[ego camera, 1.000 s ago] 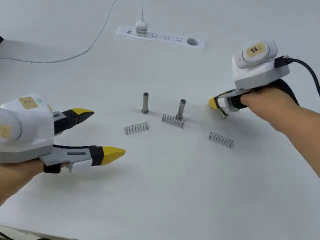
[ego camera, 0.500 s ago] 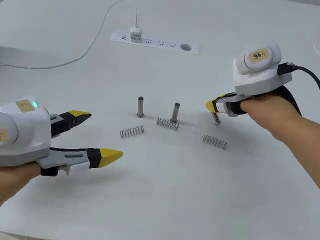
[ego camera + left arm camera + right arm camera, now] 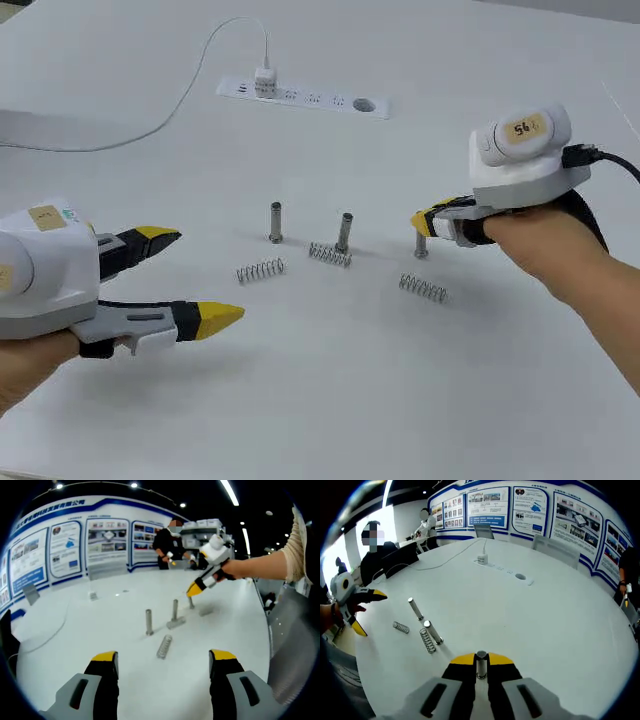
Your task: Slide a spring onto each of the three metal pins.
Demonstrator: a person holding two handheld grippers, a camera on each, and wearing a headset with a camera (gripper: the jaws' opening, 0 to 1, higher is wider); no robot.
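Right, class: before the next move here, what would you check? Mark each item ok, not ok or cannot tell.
1. Right gripper shut on the held pin: ok.
2. Held pin's foot set down on the table: cannot tell.
3. Left pin and middle pin upright and bare: ok.
4. Left spring, middle spring and right spring lying free on the table: ok.
5. Left gripper open and empty: ok.

The grey metal middle pin (image 3: 344,232) is standing up, with a curly wire spring (image 3: 330,255) lying at its foot. Left of it, the left pin (image 3: 275,222) is standing near the left spring (image 3: 260,270). Right of it, the right gripper (image 3: 421,225) is pinching the right pin (image 3: 421,247) upright, near the right spring (image 3: 423,289).
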